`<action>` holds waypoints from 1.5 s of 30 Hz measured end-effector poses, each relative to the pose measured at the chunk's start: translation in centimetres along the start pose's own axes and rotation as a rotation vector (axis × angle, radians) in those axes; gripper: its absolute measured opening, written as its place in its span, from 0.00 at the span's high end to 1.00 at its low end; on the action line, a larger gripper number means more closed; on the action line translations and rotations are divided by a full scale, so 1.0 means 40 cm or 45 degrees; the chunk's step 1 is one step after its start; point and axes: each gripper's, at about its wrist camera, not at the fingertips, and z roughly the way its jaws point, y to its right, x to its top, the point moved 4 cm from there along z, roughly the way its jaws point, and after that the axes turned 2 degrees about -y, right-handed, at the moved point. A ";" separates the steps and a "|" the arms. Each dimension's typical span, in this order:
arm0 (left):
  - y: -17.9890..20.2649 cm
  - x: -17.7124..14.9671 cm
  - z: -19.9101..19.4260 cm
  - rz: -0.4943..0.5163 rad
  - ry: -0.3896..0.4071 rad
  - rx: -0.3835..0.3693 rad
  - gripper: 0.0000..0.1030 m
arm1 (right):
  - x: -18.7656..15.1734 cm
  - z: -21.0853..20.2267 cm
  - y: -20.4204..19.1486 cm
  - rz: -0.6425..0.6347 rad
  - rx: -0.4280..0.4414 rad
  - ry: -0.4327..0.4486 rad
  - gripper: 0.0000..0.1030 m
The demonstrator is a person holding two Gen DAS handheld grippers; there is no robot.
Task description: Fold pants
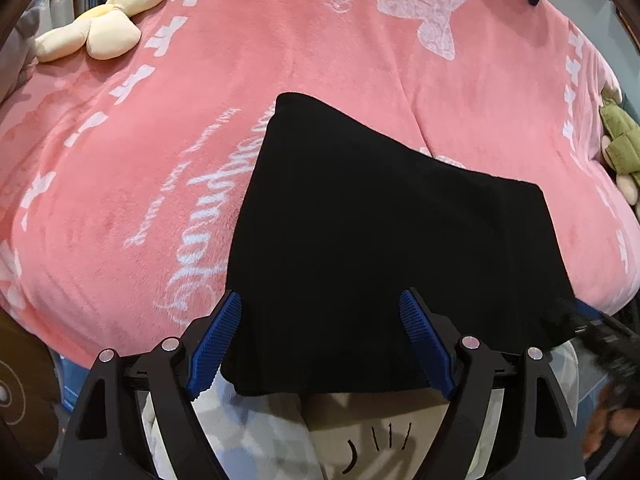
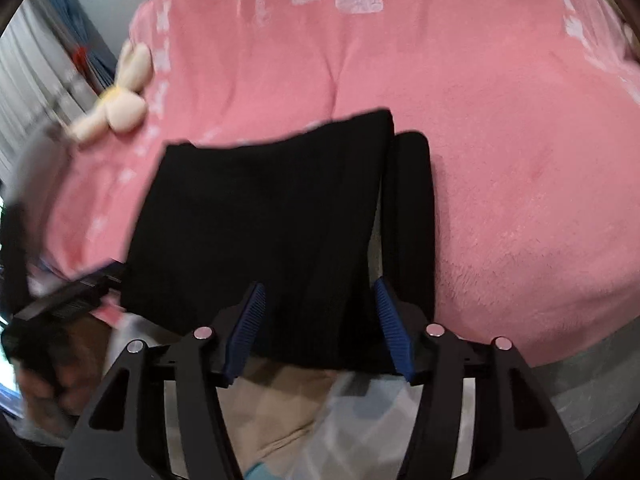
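The black pants (image 1: 380, 232) lie folded in a compact stack on the pink blanket (image 1: 120, 184), their near edge hanging over the bed's front. My left gripper (image 1: 320, 304) is open, its blue pads (image 1: 216, 344) spread over the near left part of the pants, holding nothing. In the right wrist view the pants (image 2: 256, 224) show a folded top layer and a narrow strip (image 2: 412, 216) sticking out at the right. My right gripper (image 2: 320, 292) is open above the near right edge, with its blue pads (image 2: 394, 328) apart and empty.
A cream plush flower (image 1: 104, 24) lies at the bed's far left, also in the right wrist view (image 2: 116, 96). A green plush toy (image 1: 620, 140) sits at the right edge. Below the bed's front edge is pale patterned fabric (image 1: 256, 440). The other gripper's body (image 2: 60, 304) shows at left.
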 end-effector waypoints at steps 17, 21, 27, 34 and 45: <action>0.005 -0.026 0.018 0.027 -0.073 0.073 0.20 | 0.069 -0.117 0.002 -0.043 -0.059 0.200 0.72; 0.008 -0.022 0.023 0.008 -0.080 0.078 0.18 | 0.164 -0.125 -0.067 -0.154 0.049 0.251 0.72; 0.010 -0.010 0.021 0.028 -0.066 0.088 0.17 | 0.243 0.110 0.047 -0.178 -0.162 0.037 0.83; 0.003 0.011 0.028 0.021 -0.054 0.080 0.17 | 0.232 0.041 0.011 -0.171 -0.093 0.127 0.86; -0.089 0.002 -0.010 -0.187 -0.042 -0.083 0.16 | 0.043 -0.060 0.046 0.086 0.059 0.047 0.45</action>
